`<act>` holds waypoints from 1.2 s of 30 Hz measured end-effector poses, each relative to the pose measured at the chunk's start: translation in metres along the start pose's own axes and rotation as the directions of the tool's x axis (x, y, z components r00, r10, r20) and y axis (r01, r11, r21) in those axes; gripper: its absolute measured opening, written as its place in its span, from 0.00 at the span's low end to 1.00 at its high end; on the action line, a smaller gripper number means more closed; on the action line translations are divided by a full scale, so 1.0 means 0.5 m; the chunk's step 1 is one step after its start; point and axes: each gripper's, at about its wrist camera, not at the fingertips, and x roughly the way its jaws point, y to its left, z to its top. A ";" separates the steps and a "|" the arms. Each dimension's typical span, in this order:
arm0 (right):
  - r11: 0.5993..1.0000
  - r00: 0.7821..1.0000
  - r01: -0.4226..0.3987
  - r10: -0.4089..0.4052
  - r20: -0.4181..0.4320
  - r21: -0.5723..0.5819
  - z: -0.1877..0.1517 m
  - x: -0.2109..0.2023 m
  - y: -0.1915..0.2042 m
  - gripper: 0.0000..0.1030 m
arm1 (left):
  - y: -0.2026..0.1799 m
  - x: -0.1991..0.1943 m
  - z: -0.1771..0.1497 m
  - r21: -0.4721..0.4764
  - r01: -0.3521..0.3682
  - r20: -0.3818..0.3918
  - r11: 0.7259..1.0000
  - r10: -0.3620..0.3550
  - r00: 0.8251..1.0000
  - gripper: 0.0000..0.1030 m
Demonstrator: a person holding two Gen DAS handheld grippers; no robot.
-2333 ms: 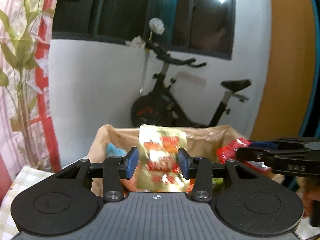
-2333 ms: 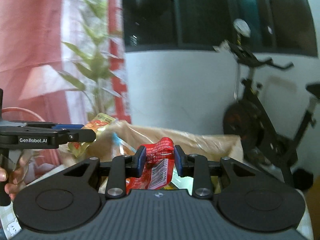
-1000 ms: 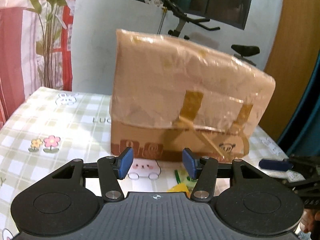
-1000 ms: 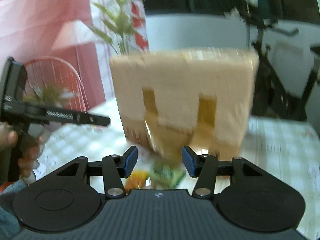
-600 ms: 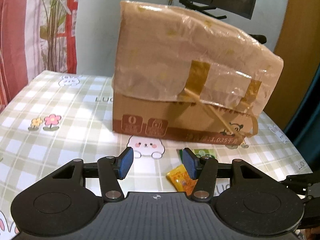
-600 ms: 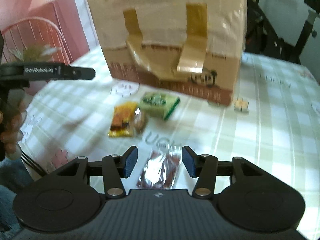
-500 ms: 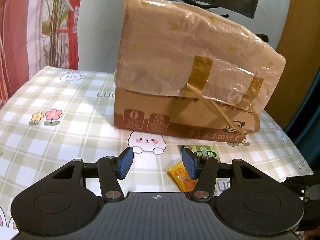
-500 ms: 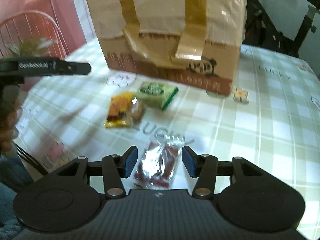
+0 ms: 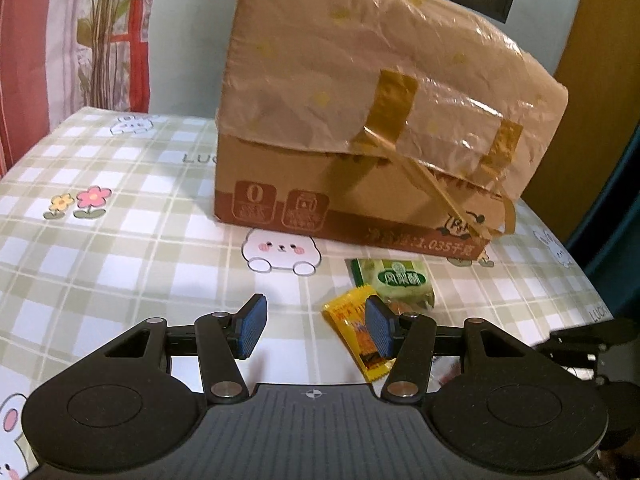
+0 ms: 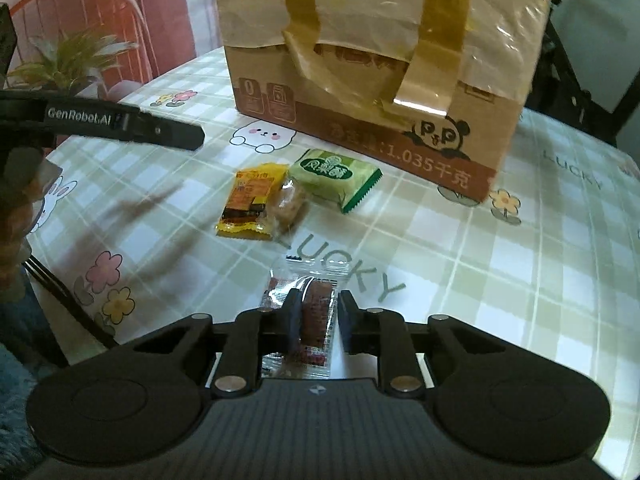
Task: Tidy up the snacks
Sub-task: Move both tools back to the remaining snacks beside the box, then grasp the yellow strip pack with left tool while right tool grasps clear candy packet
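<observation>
A tall cardboard box lined with a taped plastic bag stands on the checked tablecloth; it also shows in the right wrist view. In front of it lie a green snack packet, a yellow-orange packet and a clear packet of red-brown snack. My right gripper has its jaws closed in around the clear packet on the table. My left gripper is open and empty, low over the table, with the yellow packet by its right finger and the green packet just beyond.
The left gripper's side crosses the left of the right wrist view. A potted plant and a red chair stand beyond the table's left edge. An exercise bike stands behind the box.
Both grippers let go of their snacks over the box and came down to the table in front of it. The right jaws have closed in on the clear packet.
</observation>
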 end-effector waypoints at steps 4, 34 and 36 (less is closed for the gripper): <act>1.000 0.999 0.016 -0.015 0.029 -0.025 0.007 0.011 -0.005 0.13 | -0.004 0.005 -0.004 -0.005 0.006 -0.017 1.000 -0.006 1.000 0.55; 1.000 0.996 -0.023 0.022 0.088 0.005 -0.008 -0.013 -0.007 0.46 | -0.036 0.075 -0.030 0.032 -0.077 -0.075 0.996 0.080 0.994 0.57; 1.000 0.996 -0.027 0.027 0.083 -0.001 -0.008 -0.009 -0.003 0.50 | -0.030 0.071 -0.030 0.033 -0.081 -0.069 0.996 0.083 0.994 0.57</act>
